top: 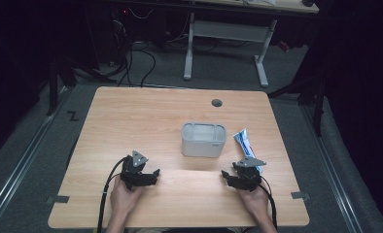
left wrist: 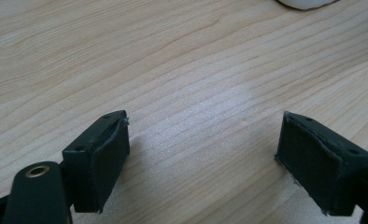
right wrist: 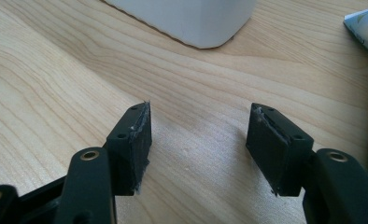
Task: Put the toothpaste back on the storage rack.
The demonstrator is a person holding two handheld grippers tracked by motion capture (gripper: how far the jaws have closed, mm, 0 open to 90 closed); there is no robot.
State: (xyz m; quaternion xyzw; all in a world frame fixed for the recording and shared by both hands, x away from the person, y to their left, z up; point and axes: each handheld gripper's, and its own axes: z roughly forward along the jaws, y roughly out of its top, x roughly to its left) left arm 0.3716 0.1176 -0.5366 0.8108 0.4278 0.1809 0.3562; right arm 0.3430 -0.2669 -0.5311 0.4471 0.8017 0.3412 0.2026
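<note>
Toothpaste tube flat on table, at 3 o'clock of white bin, just beside it. Left gripper and right gripper spread, empty. Likely nothing begun; tube untouched, bin apparently empty.

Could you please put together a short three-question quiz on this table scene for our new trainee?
1. True or false: the left gripper is shut on the white bin.
2. Which gripper is nearer the blue and white tube? A) left B) right
3. Fill in: the round grommet hole lies on the wooden table on the ___ side of the bin from the person.

Key
1. False: its jaws stand apart over bare wood, with nothing between them.
2. B: the tube lies just beyond the right gripper, whose jaws are also open.
3. Far.
</note>
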